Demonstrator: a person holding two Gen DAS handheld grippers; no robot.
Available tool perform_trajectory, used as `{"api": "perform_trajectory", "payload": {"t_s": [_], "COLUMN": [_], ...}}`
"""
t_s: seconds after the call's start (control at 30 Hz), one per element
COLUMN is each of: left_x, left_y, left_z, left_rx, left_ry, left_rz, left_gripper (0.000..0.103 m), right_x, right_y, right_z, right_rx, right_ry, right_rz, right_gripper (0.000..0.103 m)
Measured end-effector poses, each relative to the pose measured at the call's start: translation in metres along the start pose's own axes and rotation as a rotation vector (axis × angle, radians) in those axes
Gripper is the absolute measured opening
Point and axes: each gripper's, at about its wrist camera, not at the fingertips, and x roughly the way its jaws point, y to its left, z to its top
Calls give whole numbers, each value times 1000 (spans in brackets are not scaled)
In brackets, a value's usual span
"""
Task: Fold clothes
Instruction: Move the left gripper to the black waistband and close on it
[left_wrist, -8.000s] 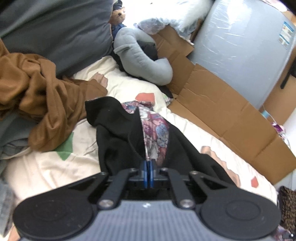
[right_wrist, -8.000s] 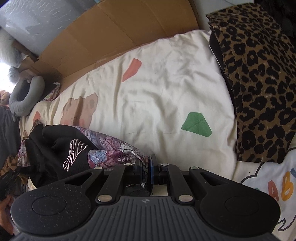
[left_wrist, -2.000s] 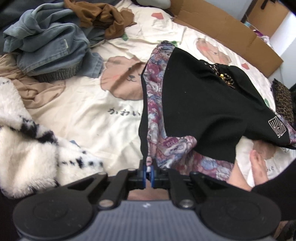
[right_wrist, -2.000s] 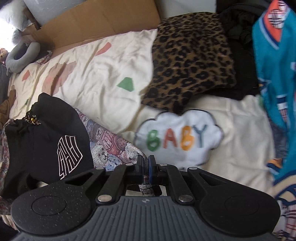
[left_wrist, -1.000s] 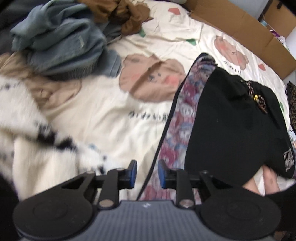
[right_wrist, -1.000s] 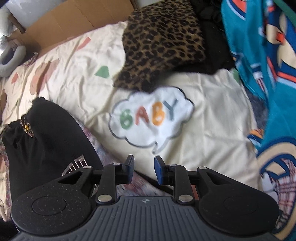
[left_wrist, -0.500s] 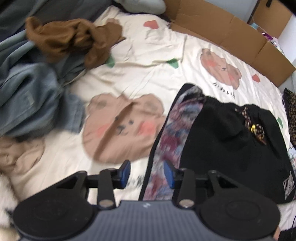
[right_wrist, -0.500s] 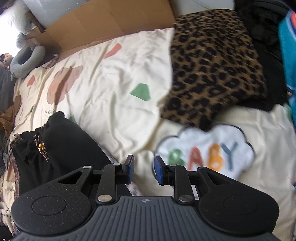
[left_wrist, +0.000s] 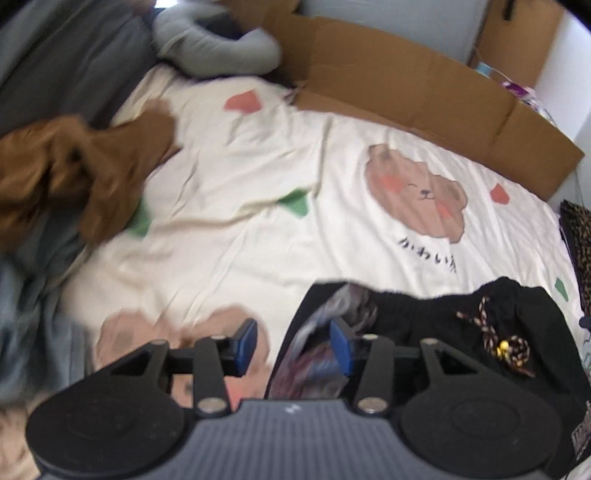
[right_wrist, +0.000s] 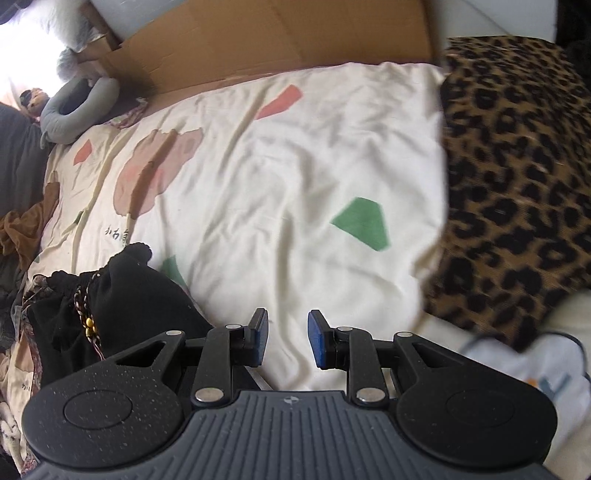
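A black garment (left_wrist: 424, 325) with a patterned lining (left_wrist: 314, 365) lies flat on the cream bear-print sheet (left_wrist: 258, 184). Its gathered waistband carries a braided cord (left_wrist: 502, 345) with a yellow bead. My left gripper (left_wrist: 293, 341) hovers over the garment's left edge near the waistband. Its jaws are opening, and the lining's edge lies below the gap, untouched by the pads. My right gripper (right_wrist: 288, 334) stands open over bare sheet, just right of the black garment (right_wrist: 129, 291), with nothing between its fingers.
A brown garment (left_wrist: 74, 170) and grey-blue clothes are heaped at the left. A grey neck pillow (left_wrist: 214, 48) and flattened cardboard (left_wrist: 406, 96) line the far edge. A leopard-print cloth (right_wrist: 517, 166) covers the right side of the bed.
Both grippers let go of the patterned hem and opened. They then travelled along the garment toward its waistband end, and the left jaws have spread wider.
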Motion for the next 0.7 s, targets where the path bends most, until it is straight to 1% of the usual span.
{"api": "perform_trajectory", "payload": {"t_s": [0.1, 0.27, 0.37, 0.43, 0.5, 0.57, 0.67, 0.7], "left_x": [11, 28, 45, 55, 61, 64, 67, 67], "left_y": [-14, -33, -39, -41, -40, -39, -38, -37], "left_z": [15, 28, 27, 24, 20, 13, 4, 2], "left_rx": [58, 147, 176, 198, 184, 191, 205, 204], "left_ry": [-7, -24, -21, -26, -22, -7, 15, 22], "left_rz": [-4, -45, -66, -59, -67, -80, -91, -100], "left_gripper": [47, 47, 47, 47, 44, 44, 38, 35], "right_x": [14, 31, 39, 46, 52, 58, 66, 68], "right_y": [8, 19, 27, 32, 36, 43, 56, 59], "right_z": [3, 10, 15, 18, 20, 20, 18, 18], "right_rx": [-17, -44, -67, -78, -79, -99, -146, -158], "right_ry": [4, 10, 14, 16, 20, 36, 58, 62], "right_rz": [21, 46, 55, 61, 68, 77, 86, 90], "right_gripper": [30, 30, 30, 30, 30, 30, 30, 30]}}
